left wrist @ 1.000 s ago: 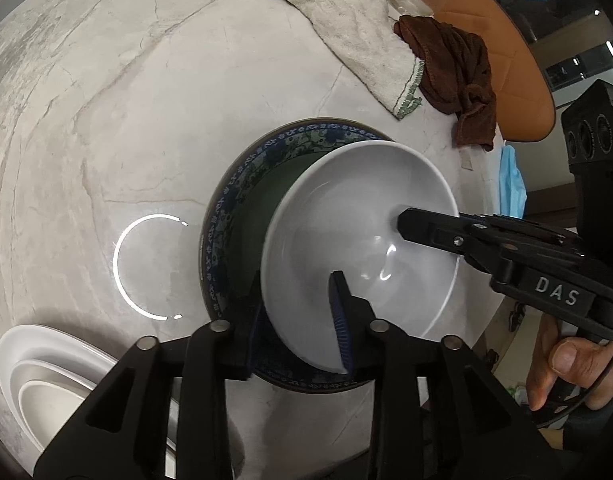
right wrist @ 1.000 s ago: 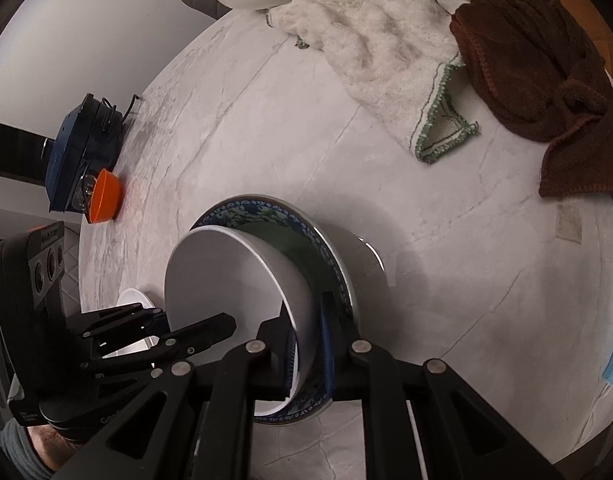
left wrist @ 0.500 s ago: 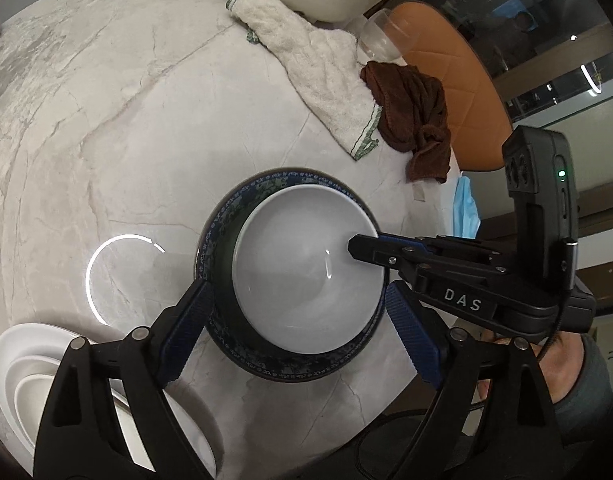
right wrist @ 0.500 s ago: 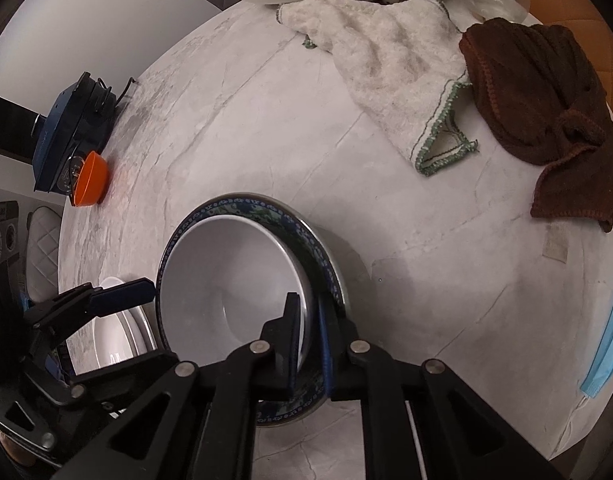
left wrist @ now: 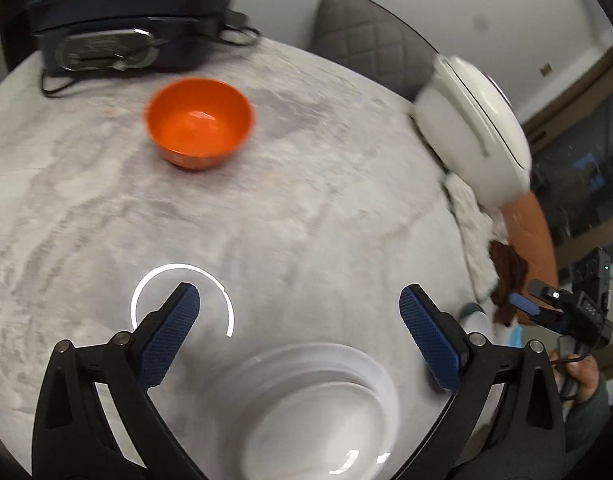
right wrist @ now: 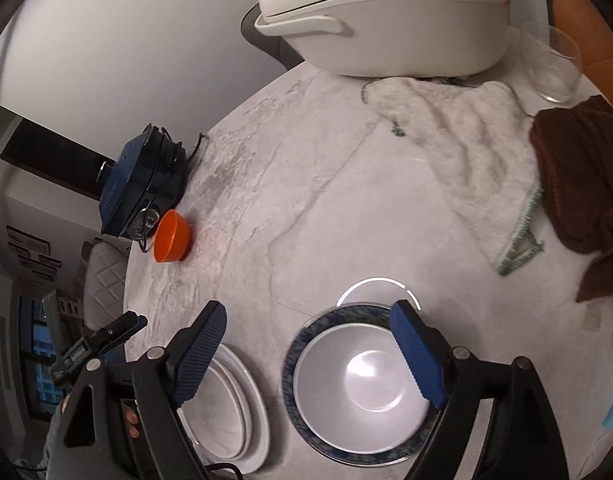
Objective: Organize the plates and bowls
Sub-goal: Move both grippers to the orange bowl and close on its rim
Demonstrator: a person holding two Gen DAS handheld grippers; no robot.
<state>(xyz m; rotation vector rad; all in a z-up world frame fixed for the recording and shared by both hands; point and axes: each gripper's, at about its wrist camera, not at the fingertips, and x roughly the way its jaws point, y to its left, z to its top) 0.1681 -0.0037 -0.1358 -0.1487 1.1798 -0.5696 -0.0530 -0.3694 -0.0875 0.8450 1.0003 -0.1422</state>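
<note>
Now both grippers stand wide and hold nothing, and their jaws have just been opening. Nearest in the right wrist view, the right gripper (right wrist: 306,328) hovers over the white bowl (right wrist: 362,380), which sits inside the blue-rimmed plate (right wrist: 302,336) at 6 o'clock on the marble table (right wrist: 306,168); its pads touch neither. Just beside the plate, at 7 o'clock, lies the stack of white oval plates (right wrist: 242,412).

In the left wrist view the left gripper (left wrist: 298,312) hangs over that same stack of white oval plates (left wrist: 318,408), with nothing between its blue pads (left wrist: 168,330). Farther off, at 11 o'clock, the orange bowl (left wrist: 198,134) stands alone, with a dark blue appliance (left wrist: 130,16) behind it. The white rice cooker (left wrist: 474,128) sits at 2 o'clock.
</note>
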